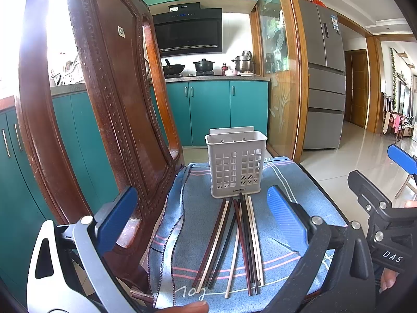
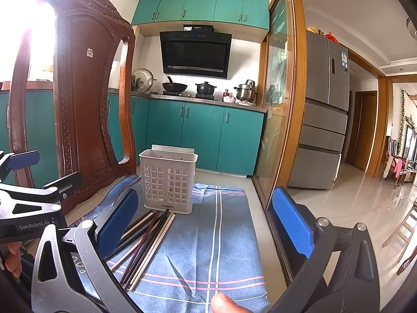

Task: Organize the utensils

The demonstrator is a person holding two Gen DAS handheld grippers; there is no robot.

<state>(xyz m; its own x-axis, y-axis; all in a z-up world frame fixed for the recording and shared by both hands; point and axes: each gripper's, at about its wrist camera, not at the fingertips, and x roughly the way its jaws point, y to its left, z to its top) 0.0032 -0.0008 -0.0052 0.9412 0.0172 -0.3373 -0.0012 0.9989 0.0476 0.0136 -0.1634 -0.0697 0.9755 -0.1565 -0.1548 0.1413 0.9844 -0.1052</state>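
Several chopsticks (image 1: 239, 242), dark, reddish and cream, lie fanned on a blue checked cloth (image 1: 286, 203) in front of a white slotted utensil basket (image 1: 235, 164). The basket stands upright and looks empty. My left gripper (image 1: 200, 214) hovers open above the chopsticks, its blue pads (image 1: 117, 216) wide apart and holding nothing. In the right wrist view the chopsticks (image 2: 148, 240) lie at lower left, the basket (image 2: 168, 180) behind them. My right gripper (image 2: 206, 221) is open and empty, above the cloth (image 2: 208, 234) to the right of the chopsticks.
A carved wooden chair back (image 1: 109, 104) rises close on the left of the cloth. Teal kitchen cabinets (image 2: 203, 135) and a stove with pots stand behind. A glass sliding door (image 2: 278, 104) and fridge (image 2: 323, 109) are to the right, with tiled floor beyond.
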